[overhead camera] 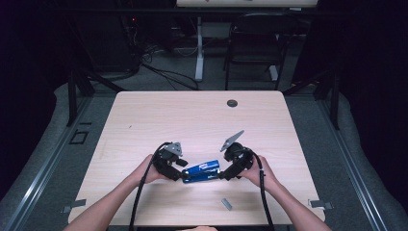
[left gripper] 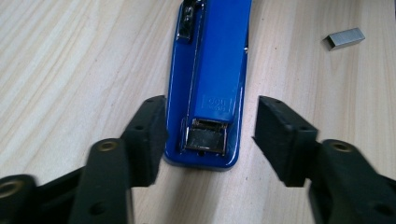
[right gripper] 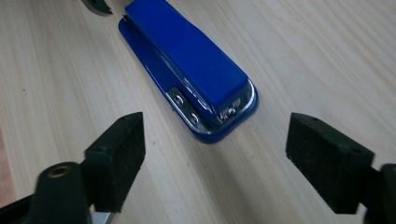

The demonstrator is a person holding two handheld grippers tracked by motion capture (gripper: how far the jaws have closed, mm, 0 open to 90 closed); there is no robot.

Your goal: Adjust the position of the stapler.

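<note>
1. Broadly, the pale wood-grain table (overhead camera: pixel 144 120) carries the work, and both of the person's forearms come in from its near edge, meeting near its middle.
2. Left gripper (overhead camera: pixel 184 169), black and two-jawed: its jaws stand apart on either side of the stapler's hinge end. In the left gripper view the left pad (left gripper: pixel 148 137) lies right against the base's edge or just off it, I cannot tell which, while the right pad (left gripper: pixel 280 135) stands clear with bare table showing between. So it is parted, not clamping.
3. Right gripper (overhead camera: pixel 222 176), likewise black: its jaws are spread wide and nothing is between them. In the right gripper view the stapler's front tip lies just ahead of the pads, not yet inside the gap.
4. Blue plastic desk stapler (overhead camera: pixel 201 171), with a metal magazine: it lies flat on the table between the two grippers, its long axis running left to right across the scene, hinge end toward the left gripper, nose toward the right.
5. Deciding relation, as I judge it: the left gripper already straddles its end, so it is the nearer; the right would need to advance along the stapler's long axis.
6. Small grey metal strip of staples (overhead camera: pixel 226 204): loose on the table, nearer the person and to the right of the stapler, apart from it.
</note>
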